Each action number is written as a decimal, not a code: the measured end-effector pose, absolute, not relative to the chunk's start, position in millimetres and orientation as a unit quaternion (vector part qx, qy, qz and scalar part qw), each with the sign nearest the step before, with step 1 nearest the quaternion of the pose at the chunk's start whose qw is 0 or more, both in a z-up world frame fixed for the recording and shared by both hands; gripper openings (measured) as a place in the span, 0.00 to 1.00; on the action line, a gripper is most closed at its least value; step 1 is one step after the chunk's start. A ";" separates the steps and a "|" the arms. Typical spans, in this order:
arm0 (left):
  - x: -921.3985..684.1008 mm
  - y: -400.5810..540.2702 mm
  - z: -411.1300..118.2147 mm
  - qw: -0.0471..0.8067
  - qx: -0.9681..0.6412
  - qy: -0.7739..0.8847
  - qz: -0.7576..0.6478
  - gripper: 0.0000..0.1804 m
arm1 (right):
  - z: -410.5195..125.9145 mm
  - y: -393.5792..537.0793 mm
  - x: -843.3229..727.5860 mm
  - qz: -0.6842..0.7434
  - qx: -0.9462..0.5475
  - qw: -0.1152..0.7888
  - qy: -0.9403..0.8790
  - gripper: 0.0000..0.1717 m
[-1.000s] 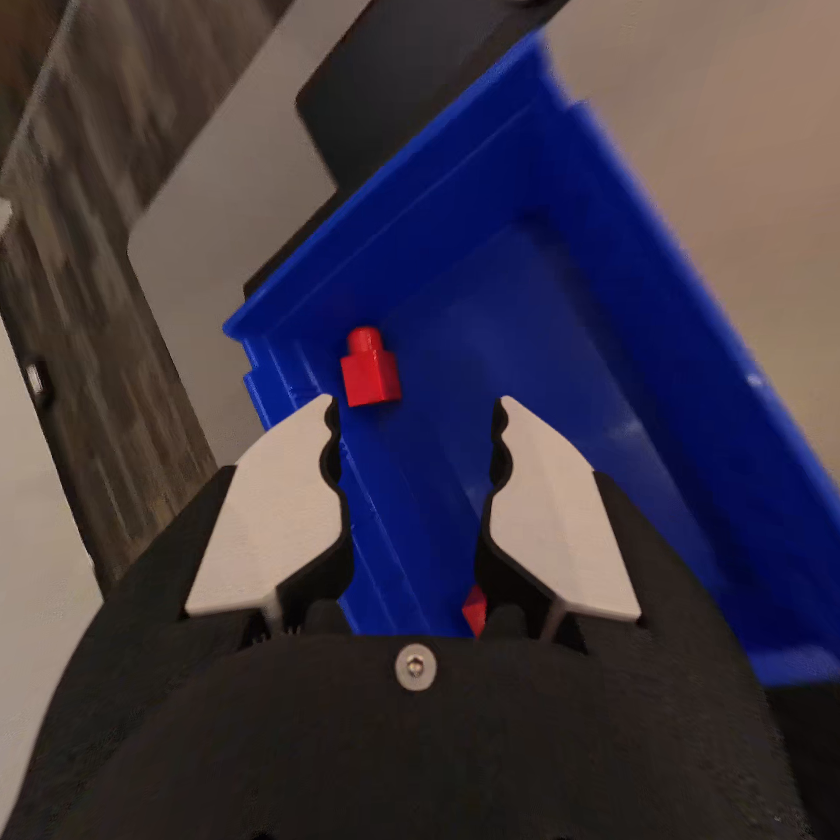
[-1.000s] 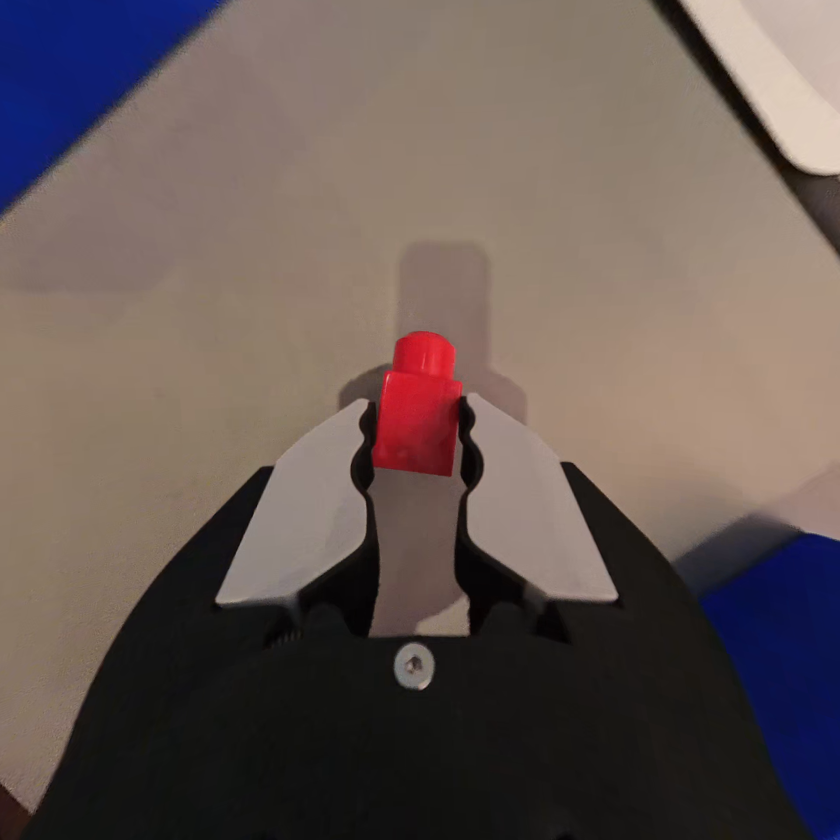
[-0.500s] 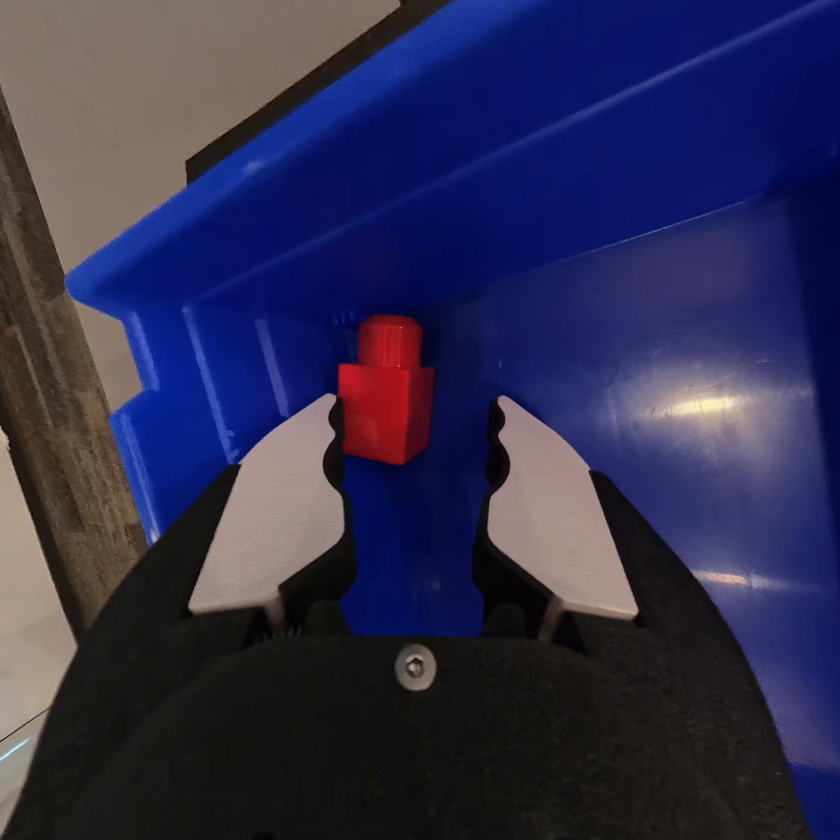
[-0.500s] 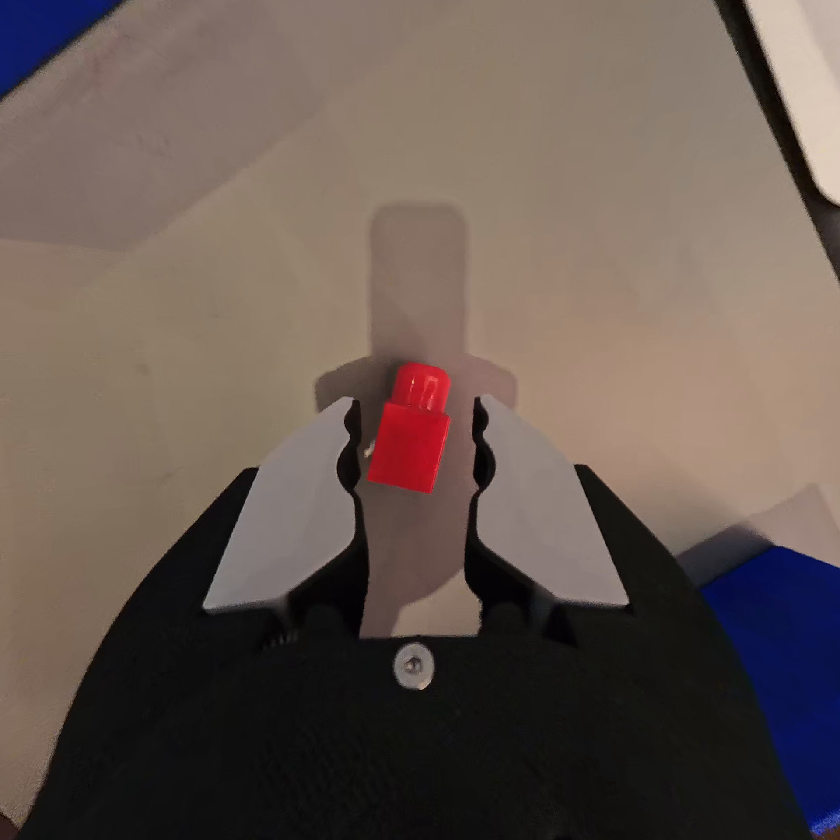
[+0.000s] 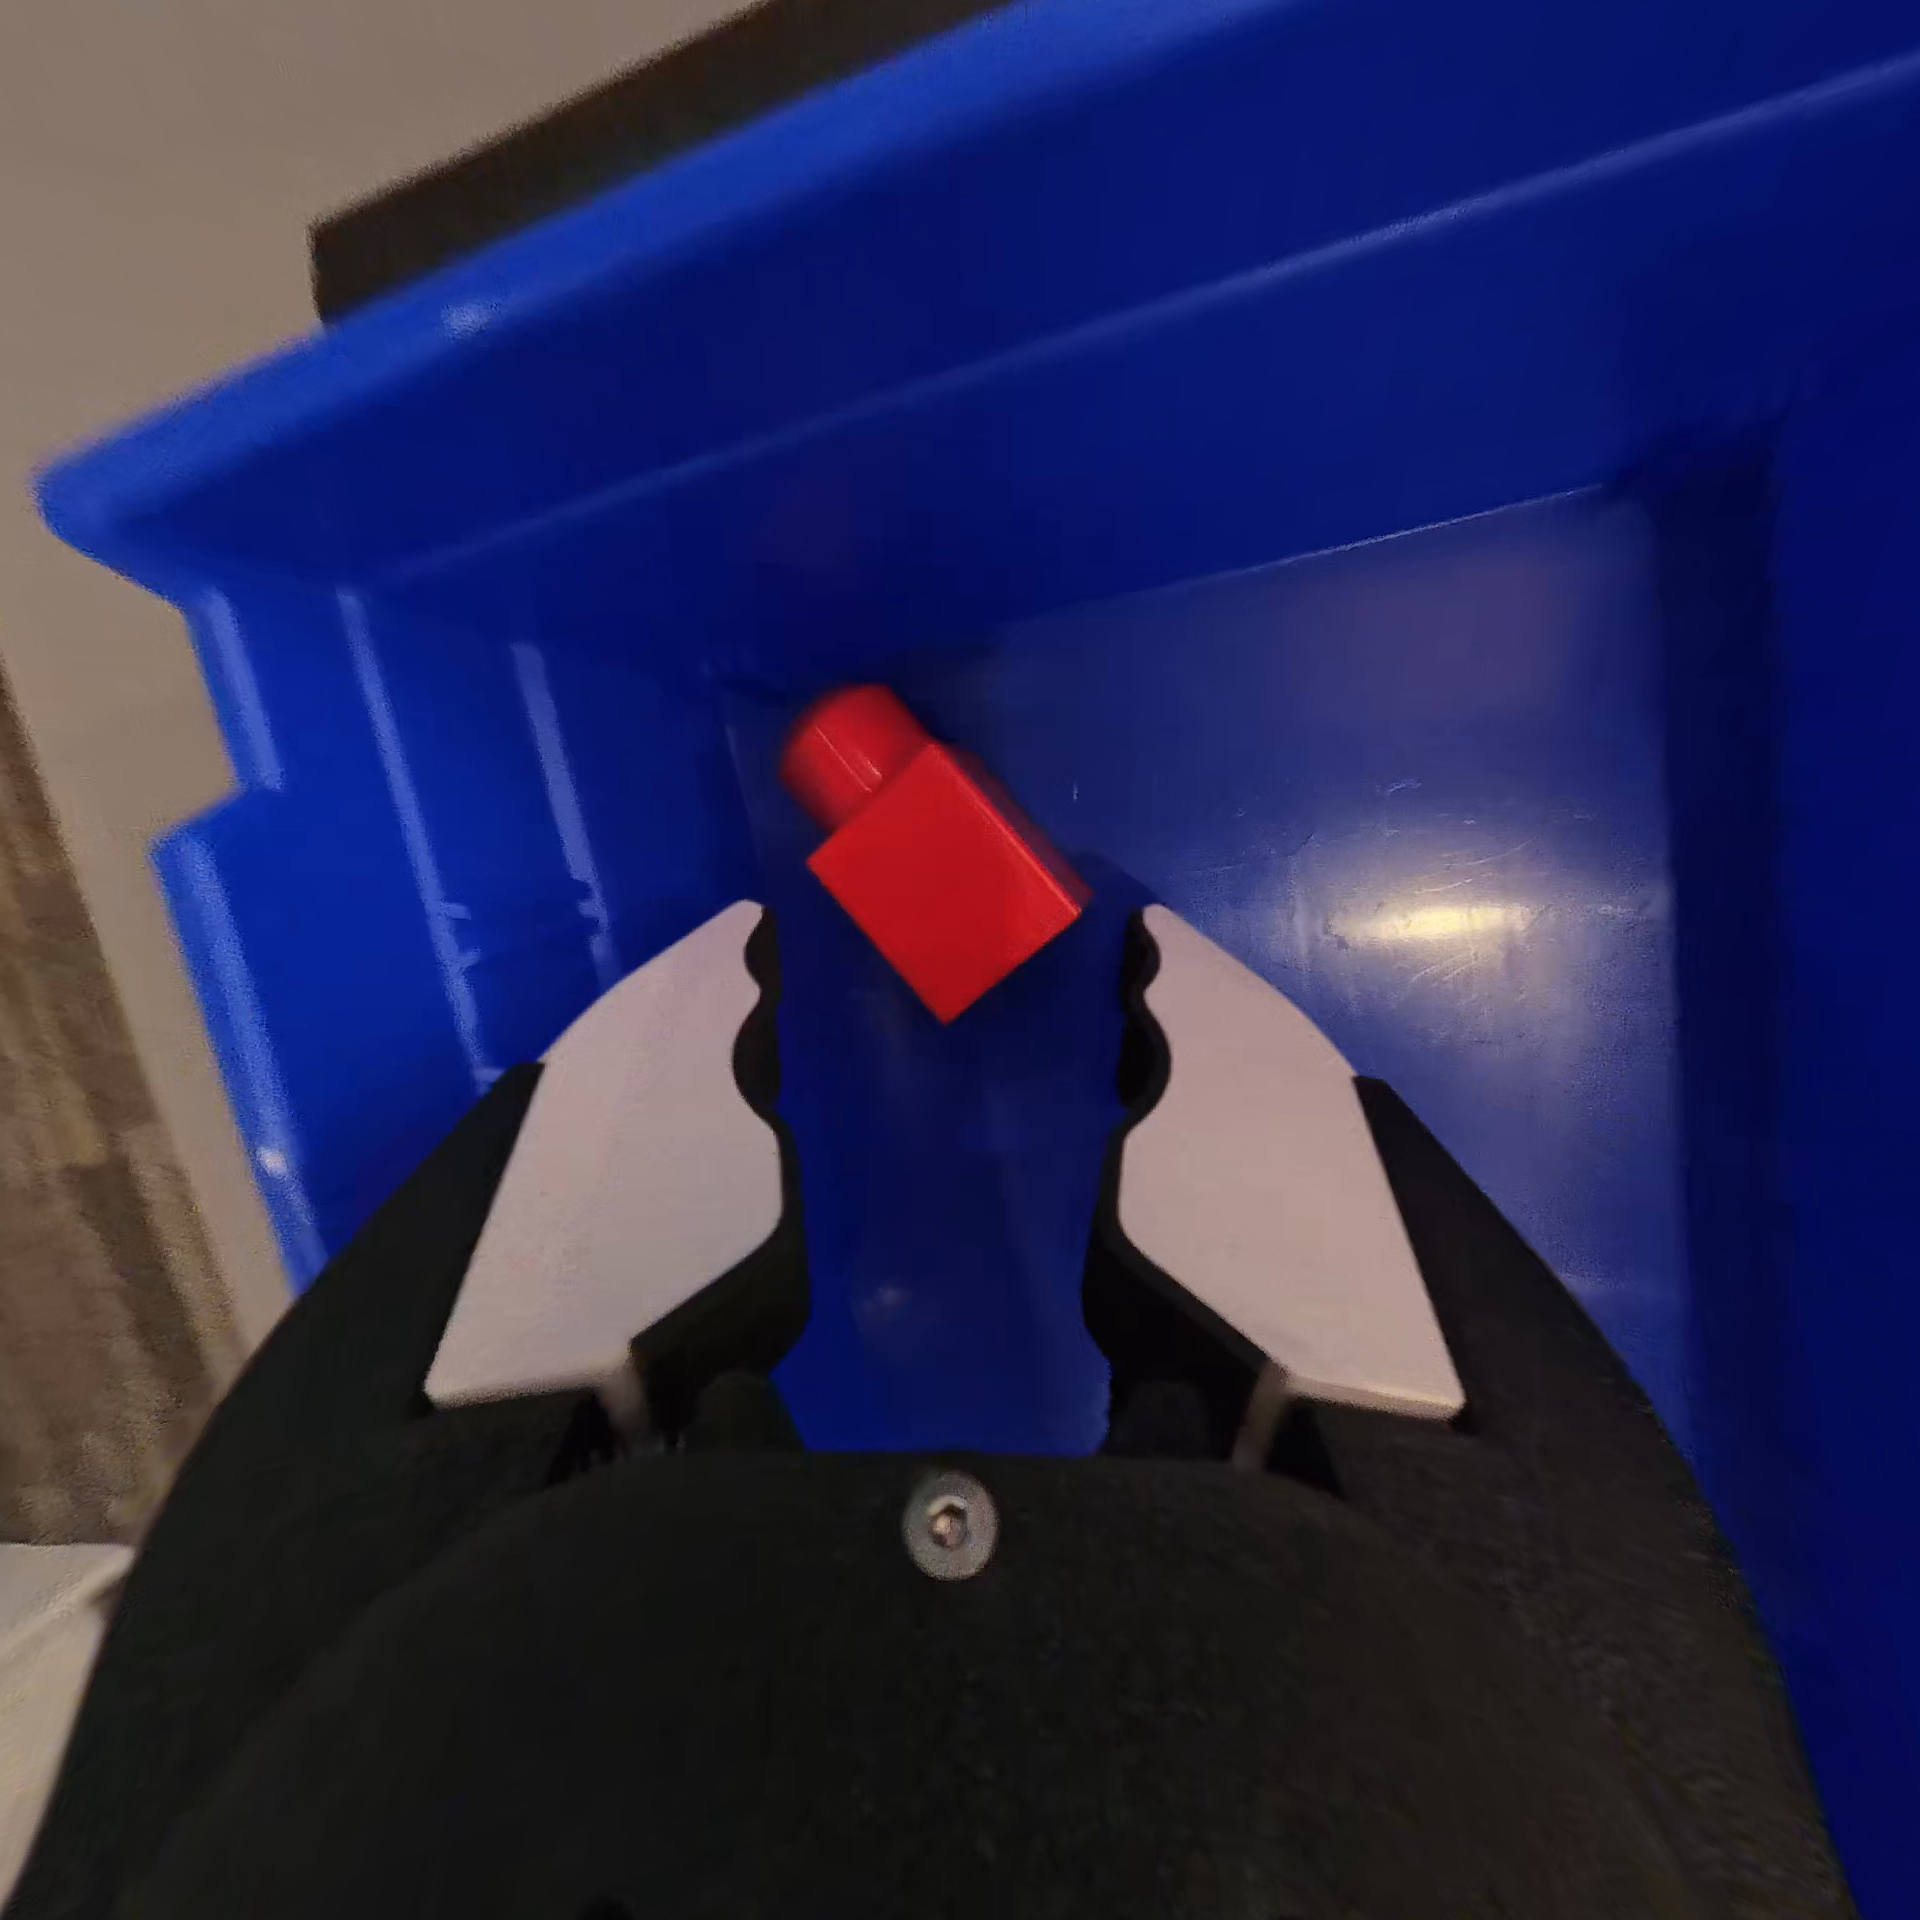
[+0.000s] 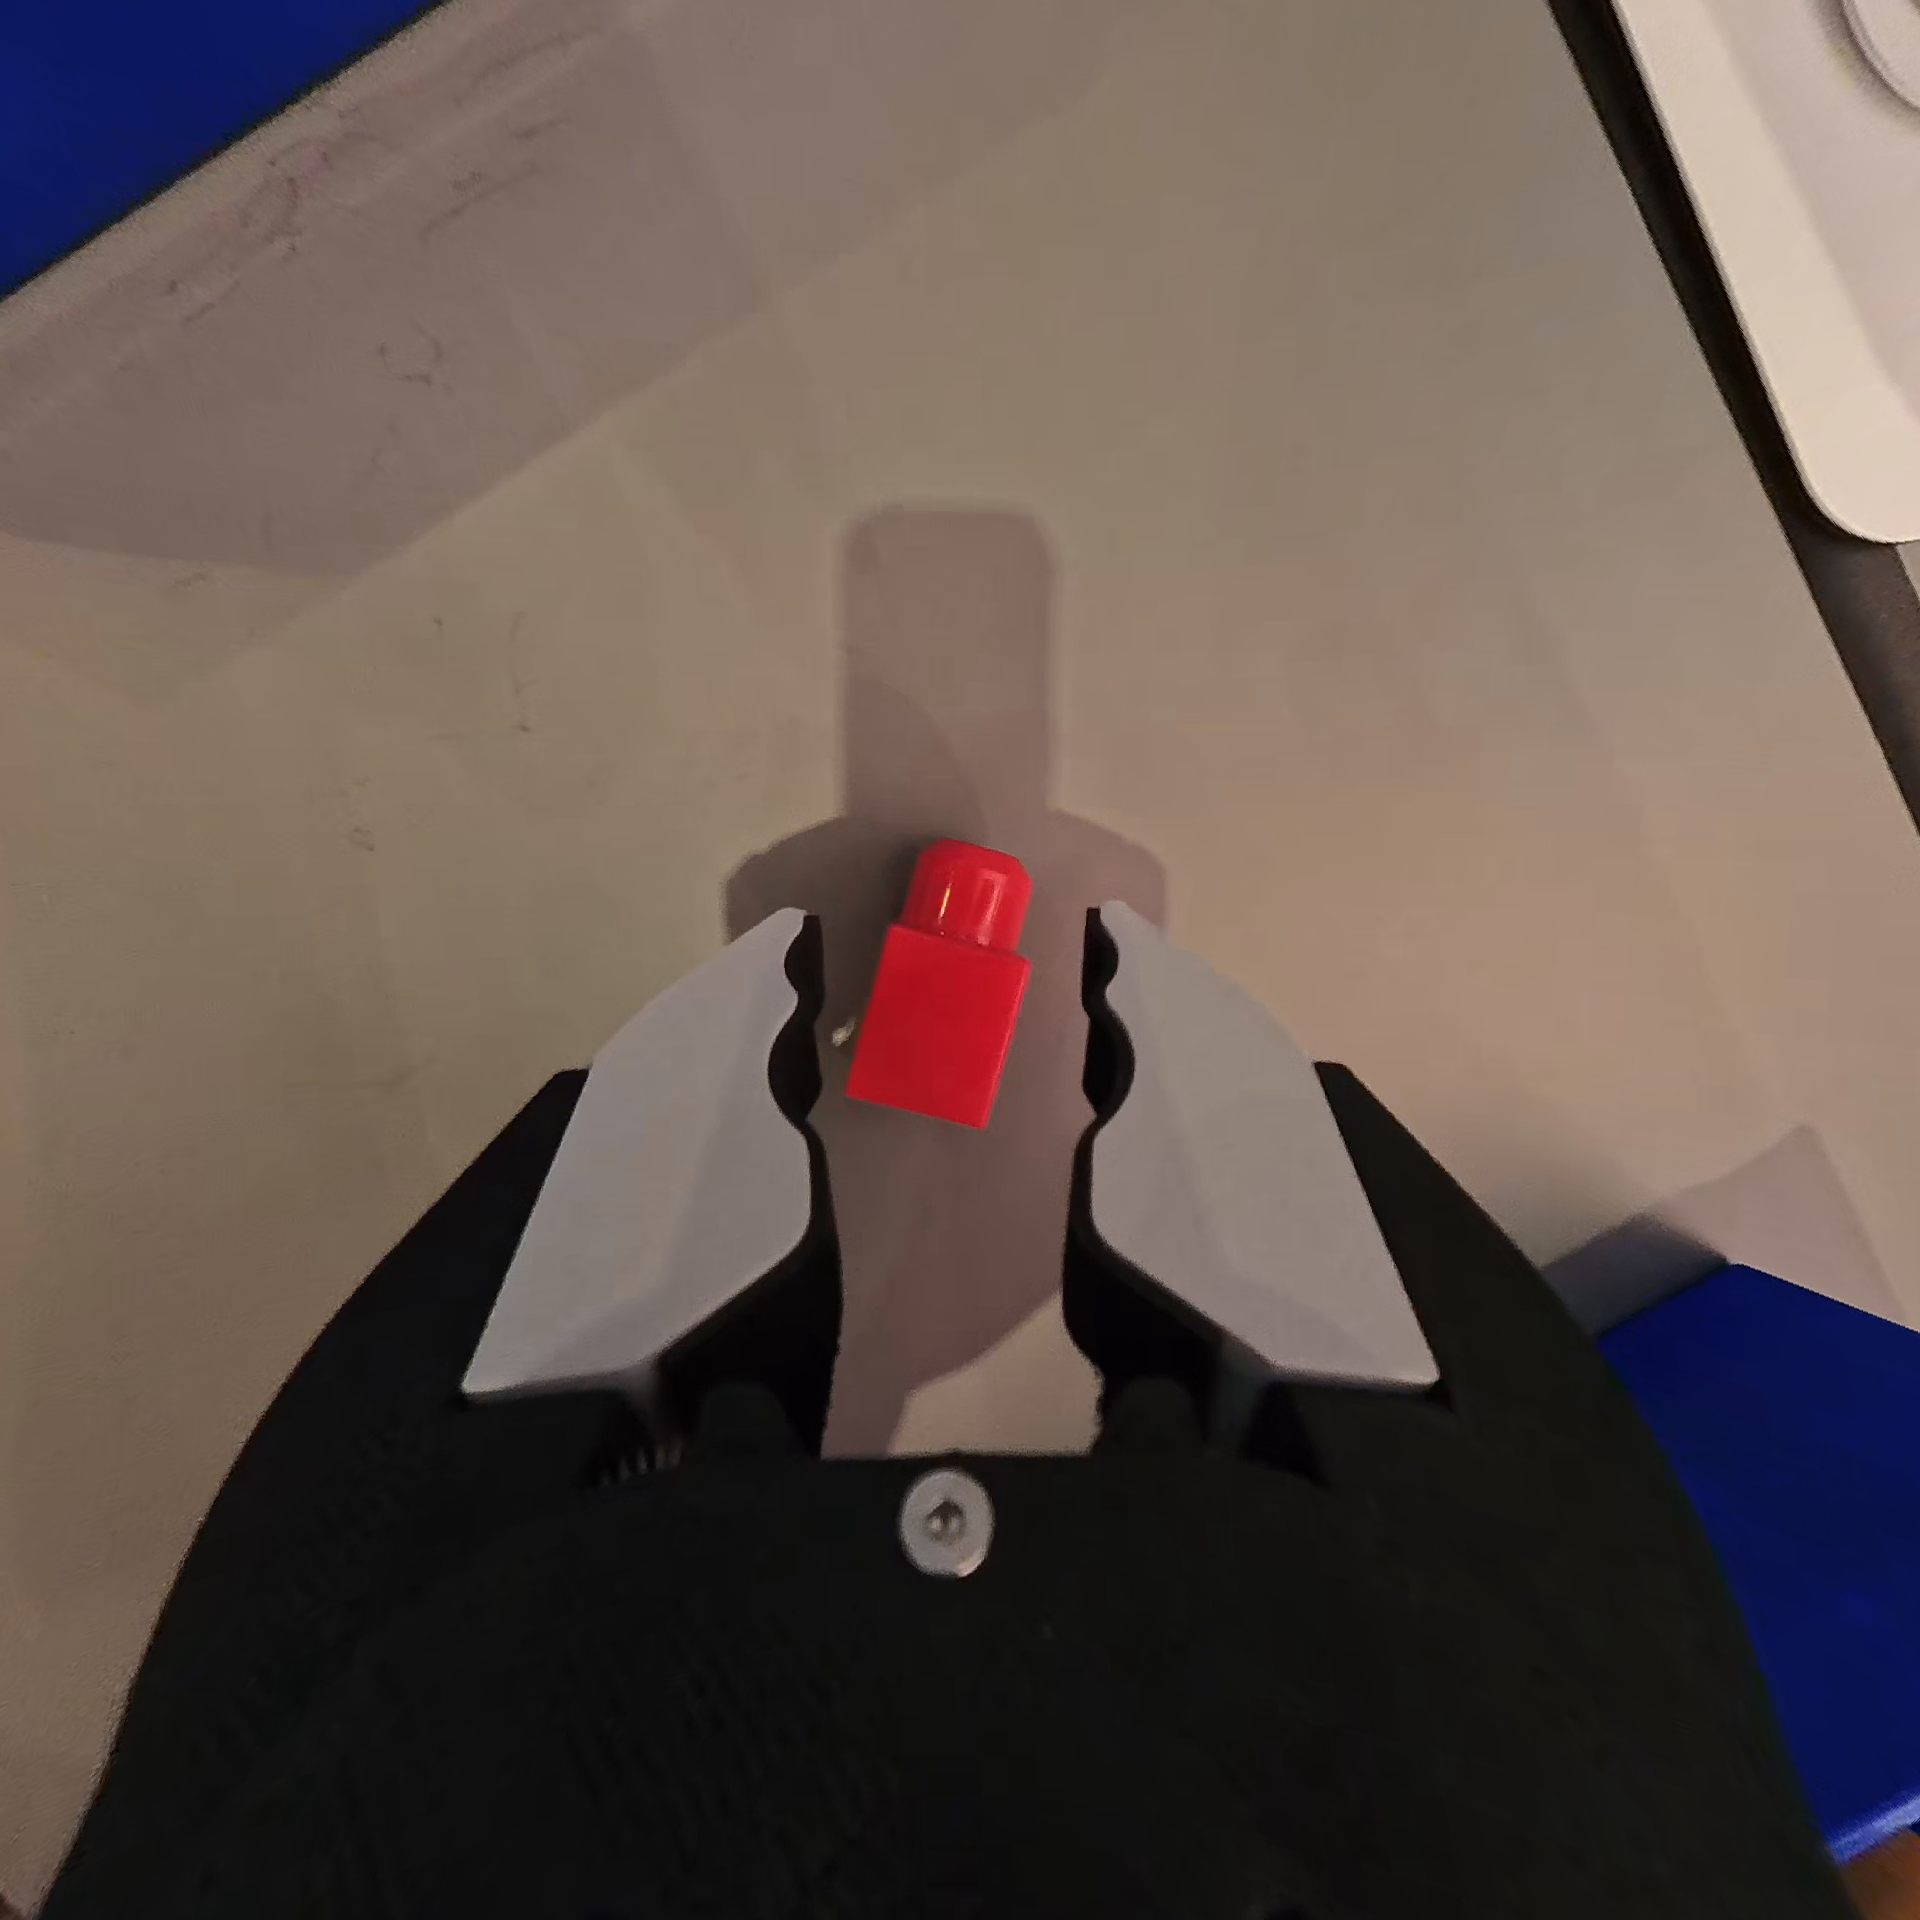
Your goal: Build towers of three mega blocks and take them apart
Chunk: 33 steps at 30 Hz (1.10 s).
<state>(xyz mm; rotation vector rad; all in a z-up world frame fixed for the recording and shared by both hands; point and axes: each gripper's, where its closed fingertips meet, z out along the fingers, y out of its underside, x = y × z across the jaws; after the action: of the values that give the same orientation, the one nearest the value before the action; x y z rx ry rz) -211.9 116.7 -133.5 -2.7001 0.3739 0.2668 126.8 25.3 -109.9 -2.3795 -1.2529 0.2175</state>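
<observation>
Both grippers are spread and grip nothing: the left gripper [image 5: 945,925] faces a tilted, slightly blurred red block [image 5: 935,862] seemingly in a blue bin's [image 5: 1455,436] corner, while the right gripper [image 6: 948,925] straddles, without touching, another block [image 6: 943,1003] on the table [image 6: 416,779].

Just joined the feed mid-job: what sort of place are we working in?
Probably an indoor tabletop workstation: a beige table, a blue plastic bin, and single red blocks lying on both.
</observation>
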 end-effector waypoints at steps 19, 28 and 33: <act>-202.0 119.0 -150.6 0.180 -0.981 -0.029 -0.065 0.38 | -112.0 21.3 123.3 0.074 -0.857 0.215 -0.463 0.29; -210.2 118.8 -151.5 0.174 -0.985 0.019 0.005 0.21 | -116.2 19.8 123.5 0.069 -0.855 0.208 -0.471 0.29; -192.3 105.4 -98.8 0.214 -0.974 0.069 -0.014 0.21 | -98.6 29.6 122.9 0.076 -0.843 0.256 -0.467 0.27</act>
<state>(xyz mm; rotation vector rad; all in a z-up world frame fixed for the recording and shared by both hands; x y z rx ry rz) -192.3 105.4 -98.8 -2.7035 0.1926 -0.0398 122.9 29.6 -98.6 -2.2886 -1.2663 0.2065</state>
